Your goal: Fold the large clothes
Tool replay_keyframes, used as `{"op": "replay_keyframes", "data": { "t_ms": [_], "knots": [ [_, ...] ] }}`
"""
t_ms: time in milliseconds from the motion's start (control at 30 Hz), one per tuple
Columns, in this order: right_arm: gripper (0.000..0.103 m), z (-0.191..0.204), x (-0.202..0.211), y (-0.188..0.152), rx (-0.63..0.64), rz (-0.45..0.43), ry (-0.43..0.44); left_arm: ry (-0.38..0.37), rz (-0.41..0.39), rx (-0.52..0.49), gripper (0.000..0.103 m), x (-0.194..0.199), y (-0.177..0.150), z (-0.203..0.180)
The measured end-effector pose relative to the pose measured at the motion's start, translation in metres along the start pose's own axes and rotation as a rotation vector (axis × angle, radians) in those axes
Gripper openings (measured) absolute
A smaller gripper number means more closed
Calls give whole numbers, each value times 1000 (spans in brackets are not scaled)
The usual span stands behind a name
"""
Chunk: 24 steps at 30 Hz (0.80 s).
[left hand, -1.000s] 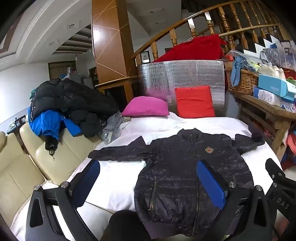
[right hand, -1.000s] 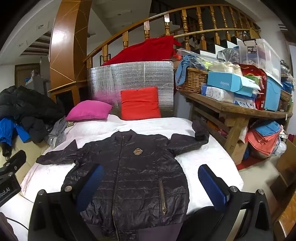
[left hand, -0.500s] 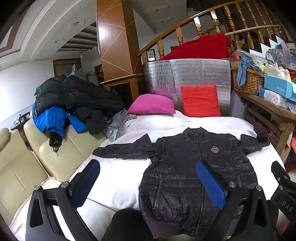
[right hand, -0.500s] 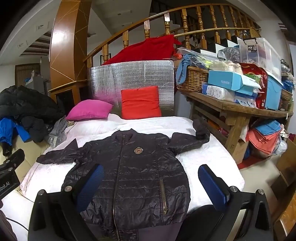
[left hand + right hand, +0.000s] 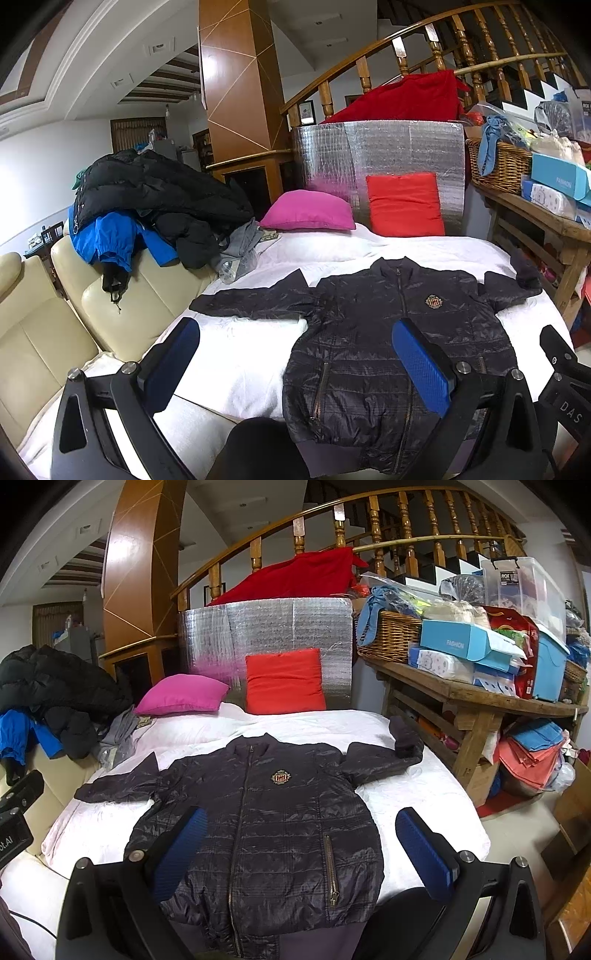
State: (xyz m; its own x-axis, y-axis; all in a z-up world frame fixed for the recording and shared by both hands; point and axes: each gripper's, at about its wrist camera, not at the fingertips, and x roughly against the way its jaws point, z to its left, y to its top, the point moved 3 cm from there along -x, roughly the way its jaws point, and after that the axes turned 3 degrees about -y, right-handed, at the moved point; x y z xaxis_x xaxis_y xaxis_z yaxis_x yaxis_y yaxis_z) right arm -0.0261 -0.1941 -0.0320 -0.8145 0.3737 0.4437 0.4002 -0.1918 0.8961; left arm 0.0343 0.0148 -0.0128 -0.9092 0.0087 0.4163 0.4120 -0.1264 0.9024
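Observation:
A black quilted jacket (image 5: 388,332) with a gold chest badge lies flat, front up and zipped, on the white-covered table (image 5: 240,354), sleeves spread to both sides. It fills the middle of the right wrist view (image 5: 273,823). My left gripper (image 5: 295,354) is open and empty, held above the table's near edge over the jacket's left side. My right gripper (image 5: 303,845) is open and empty, held above the jacket's hem. The right sleeve cuff (image 5: 404,738) bends upward at the far right.
A pink cushion (image 5: 308,216) and a red cushion (image 5: 404,205) lean at the far end against a silver foil panel (image 5: 266,635). Piled coats (image 5: 147,199) lie on a cream sofa (image 5: 44,332) at left. A cluttered wooden bench (image 5: 476,698) stands at right.
The left gripper's view has swung a little left and pulled back, so the jacket sits further right in it. The right gripper has barely moved. The jacket has not moved.

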Motion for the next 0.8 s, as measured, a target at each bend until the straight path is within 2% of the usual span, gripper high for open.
{"op": "replay_keyframes", "data": {
  "t_ms": [800],
  "knots": [
    [103,5,-4,-3,6,21,7,1,18,7,103,-5,-5,5]
  ]
}}
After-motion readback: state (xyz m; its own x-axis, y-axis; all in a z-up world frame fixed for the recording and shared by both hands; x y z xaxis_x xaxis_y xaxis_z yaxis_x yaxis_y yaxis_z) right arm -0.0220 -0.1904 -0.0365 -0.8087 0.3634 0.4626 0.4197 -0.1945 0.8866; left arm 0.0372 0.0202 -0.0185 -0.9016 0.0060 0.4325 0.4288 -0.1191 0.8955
